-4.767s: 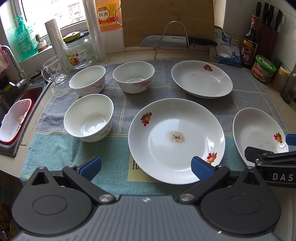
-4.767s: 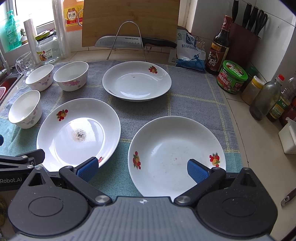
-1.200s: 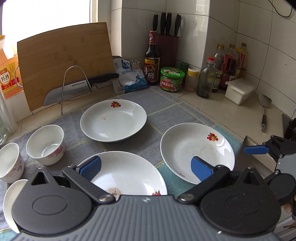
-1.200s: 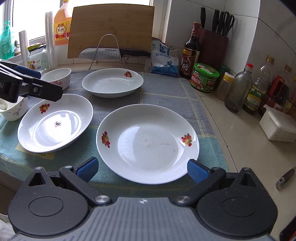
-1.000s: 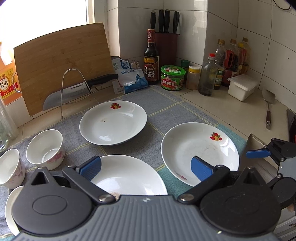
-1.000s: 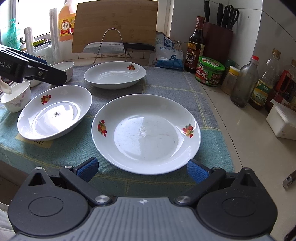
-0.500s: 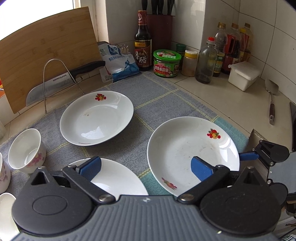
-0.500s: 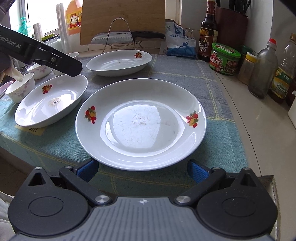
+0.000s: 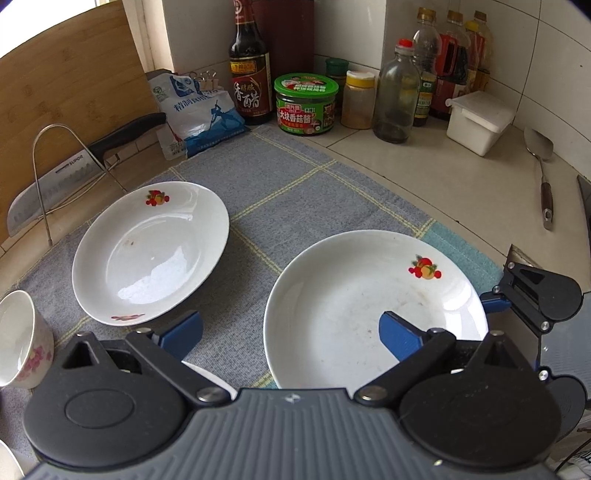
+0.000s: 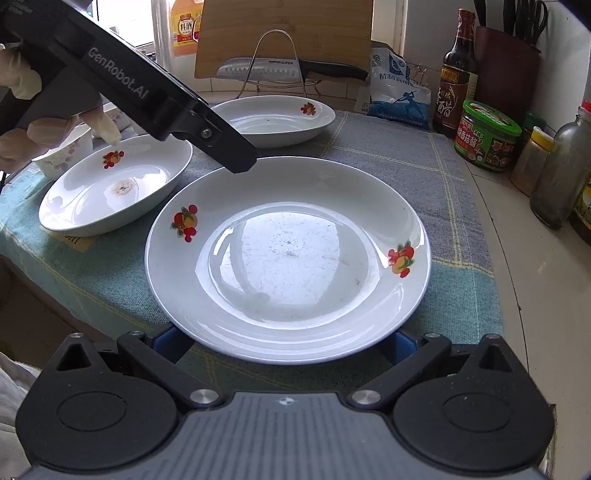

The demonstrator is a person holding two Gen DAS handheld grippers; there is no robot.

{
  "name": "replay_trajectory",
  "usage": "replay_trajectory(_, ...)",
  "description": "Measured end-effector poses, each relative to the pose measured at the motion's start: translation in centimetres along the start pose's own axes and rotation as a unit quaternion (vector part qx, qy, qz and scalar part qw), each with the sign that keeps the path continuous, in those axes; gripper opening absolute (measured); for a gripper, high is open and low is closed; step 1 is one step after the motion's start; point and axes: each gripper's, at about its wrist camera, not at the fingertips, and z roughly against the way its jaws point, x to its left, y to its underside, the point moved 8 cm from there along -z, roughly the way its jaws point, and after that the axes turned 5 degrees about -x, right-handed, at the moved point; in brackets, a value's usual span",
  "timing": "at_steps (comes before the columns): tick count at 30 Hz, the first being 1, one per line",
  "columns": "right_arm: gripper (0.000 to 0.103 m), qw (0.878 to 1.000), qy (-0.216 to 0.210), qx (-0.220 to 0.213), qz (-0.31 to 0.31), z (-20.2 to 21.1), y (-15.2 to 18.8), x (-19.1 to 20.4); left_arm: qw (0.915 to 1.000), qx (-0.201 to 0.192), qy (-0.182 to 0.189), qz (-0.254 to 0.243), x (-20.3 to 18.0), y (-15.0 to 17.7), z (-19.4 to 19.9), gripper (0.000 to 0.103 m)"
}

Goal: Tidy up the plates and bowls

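Three white plates with fruit prints lie on a checked cloth [image 10: 458, 295]. The nearest plate [image 10: 288, 258] fills the right wrist view, and my right gripper [image 10: 284, 343] is open and low at its near rim, its blue pads half hidden under the rim. My left gripper [image 9: 291, 332] is open above the same plate's [image 9: 369, 306] left side; one of its fingers [image 10: 236, 158] hangs over the plate's far-left rim. A stained plate [image 10: 114, 192] lies to the left and a third plate [image 9: 151, 251] behind. A flowered bowl [image 9: 18, 339] stands at the far left.
At the back are a cutting board [image 10: 284, 33], a knife [image 9: 74, 166] on a wire rack, a salt bag [image 9: 195, 110], a sauce bottle [image 9: 249, 70], a green-lidded jar [image 9: 306, 103] and several bottles. A white box [image 9: 478, 118] and a spatula [image 9: 541, 173] lie on the counter right. A gloved hand [image 10: 22, 110] holds the left gripper.
The right gripper has dropped and moved in until the nearest plate's rim covers its pads. The left gripper has swung right and closer over the same plate.
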Motion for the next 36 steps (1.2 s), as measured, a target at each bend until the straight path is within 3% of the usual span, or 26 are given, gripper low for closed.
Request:
replay_trajectory(5,0.103,1.0,-0.006,-0.001,0.009,-0.1,0.0,-0.2,0.9994,0.027,0.023,0.002,-0.1,-0.4,-2.1,0.098)
replay_trajectory(18,0.103,1.0,-0.008,-0.004,0.026,-0.1,0.1,-0.3,0.9939,0.093,0.058,-0.014,-0.4,-0.2,-6.0,0.079)
replay_trajectory(22,0.103,1.0,-0.004,-0.012,0.024,0.0,0.2,-0.2,0.9908,0.112,0.073,-0.02,-0.5,0.0,-6.6,0.079)
replay_trajectory(36,0.103,0.999,-0.01,-0.029,0.028,0.2,0.3,-0.3,0.9836,0.134,0.116,-0.033,-1.1,-0.7,-8.0,0.07)
